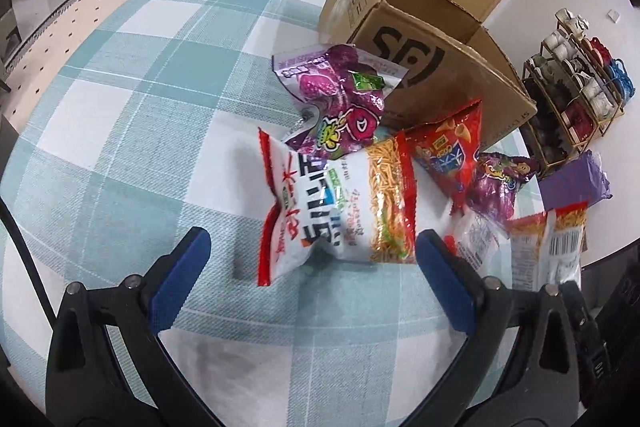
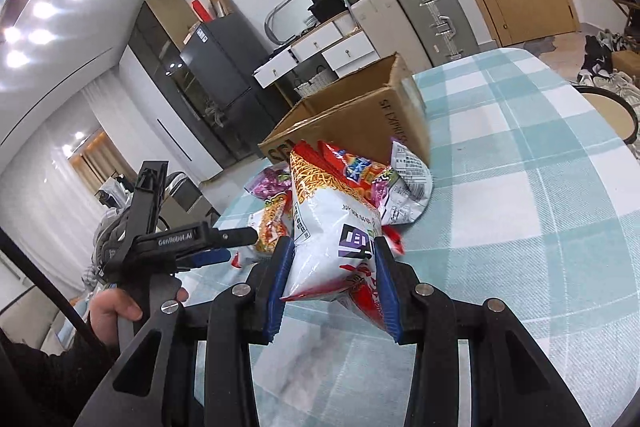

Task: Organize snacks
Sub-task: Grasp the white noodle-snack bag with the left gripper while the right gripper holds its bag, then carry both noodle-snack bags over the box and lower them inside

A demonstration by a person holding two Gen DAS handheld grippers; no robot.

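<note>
1. Two grippers show. The right gripper (image 2: pixel 334 279) is clenched on one white noodle-snack bag (image 2: pixel 336 227), its blue pads pressing the crinkled plastic from both sides and holding it above the table (image 2: pixel 520 227).
2. The left gripper (image 1: pixel 312 259) is released: its two blue-padded fingers stand wide apart with nothing between them, just in front of a second white noodle-snack bag (image 1: pixel 340 203). From the right wrist camera this gripper (image 2: pixel 224 247) appears side-on, held by a hand (image 2: pixel 116 307) in a dark sleeve.
3. One cardboard box (image 1: pixel 432 67) stands open at the far end of the table, plain brown board with black printed letters on its side and its flaps raised.
4. In the left view the snack pile in front of the box counts at least six bags: one large purple bag (image 1: pixel 340 103) leaning against the box, the white noodle bag, one red triangular-looking bag (image 1: pixel 448 151), one smaller purple bag (image 1: pixel 500 183), and two more noodle bags (image 1: pixel 552 247) lying face-down at the table edge with barcodes showing.
5. All the bags are glossy, puffy, creased plastic film with crimped ends.
6. The table carries one woven cloth in a teal-and-white check.
7. One wire rack (image 1: pixel 576 95) of ribbon spools stands beside the box.
</note>
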